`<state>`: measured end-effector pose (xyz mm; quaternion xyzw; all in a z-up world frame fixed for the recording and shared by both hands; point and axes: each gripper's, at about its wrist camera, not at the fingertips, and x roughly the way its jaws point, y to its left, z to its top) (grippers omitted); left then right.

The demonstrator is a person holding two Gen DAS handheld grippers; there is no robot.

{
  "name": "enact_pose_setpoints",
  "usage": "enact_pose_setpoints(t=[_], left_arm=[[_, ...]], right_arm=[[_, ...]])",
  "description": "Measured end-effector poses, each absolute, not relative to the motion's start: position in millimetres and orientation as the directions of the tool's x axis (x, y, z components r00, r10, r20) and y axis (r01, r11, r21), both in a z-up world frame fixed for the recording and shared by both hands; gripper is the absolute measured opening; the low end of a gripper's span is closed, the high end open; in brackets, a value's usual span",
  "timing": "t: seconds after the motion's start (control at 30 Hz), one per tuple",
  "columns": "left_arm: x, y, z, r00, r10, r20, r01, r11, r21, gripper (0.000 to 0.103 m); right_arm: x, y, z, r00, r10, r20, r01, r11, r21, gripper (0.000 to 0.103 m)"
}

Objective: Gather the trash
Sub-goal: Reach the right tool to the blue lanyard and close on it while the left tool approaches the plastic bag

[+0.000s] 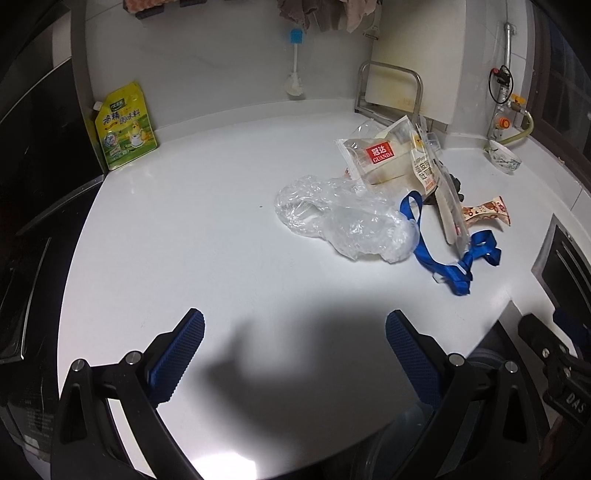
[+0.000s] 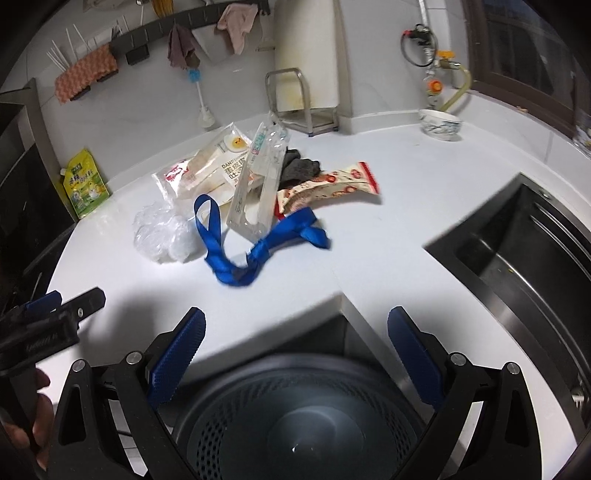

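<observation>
A heap of trash lies on the white counter point(image 1: 184, 240): a crumpled clear plastic bag point(image 1: 343, 221) point(image 2: 162, 232), a blue ribbon point(image 1: 458, 258) point(image 2: 258, 247), a clear bread wrapper with a red label point(image 1: 376, 158) point(image 2: 199, 173), a clear plastic blister pack point(image 2: 258, 181), a printed snack wrapper point(image 1: 487, 214) point(image 2: 332, 186) and a dark crumpled scrap point(image 2: 301, 168). My left gripper point(image 1: 295, 343) is open above bare counter, short of the bag. My right gripper point(image 2: 295, 343) is open over a dark perforated bin point(image 2: 299, 417) below the counter edge.
A yellow-green pouch point(image 1: 125, 125) stands against the left wall. A metal rack point(image 1: 391, 92), a patterned bowl point(image 2: 441, 123) and gas fittings point(image 2: 432, 85) line the back. A steel sink point(image 2: 524, 251) sinks in at the right. Cloths hang from a wall rail point(image 2: 177, 22).
</observation>
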<state>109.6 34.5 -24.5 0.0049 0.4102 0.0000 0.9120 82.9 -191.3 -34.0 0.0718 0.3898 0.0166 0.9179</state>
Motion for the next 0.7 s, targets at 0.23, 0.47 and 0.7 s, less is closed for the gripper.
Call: enact_pose_setpoints(t=[0.23, 0.47, 0.7], left_arm=[[130, 41, -29, 0.665, 0.019, -0.747, -0.008, 1.000, 0.018, 0.097], [140, 48, -33, 0.660, 0.026, -0.751, -0.029, 1.000, 0.009, 0.097], [142, 48, -35, 0.653, 0.013, -0.757, -0.030, 1.000, -0.009, 0.097]], right_arm=[[132, -170, -50, 0.665, 0.121, -0.737, -0.025, 0.990, 0.140, 0.094], [155, -154, -59, 0.662, 0.089, -0.744, -0.028, 0.995, 0.094, 0.094], [162, -147, -65, 0.671, 0.033, -0.741, -0.008, 0.999, 0.037, 0.093]])
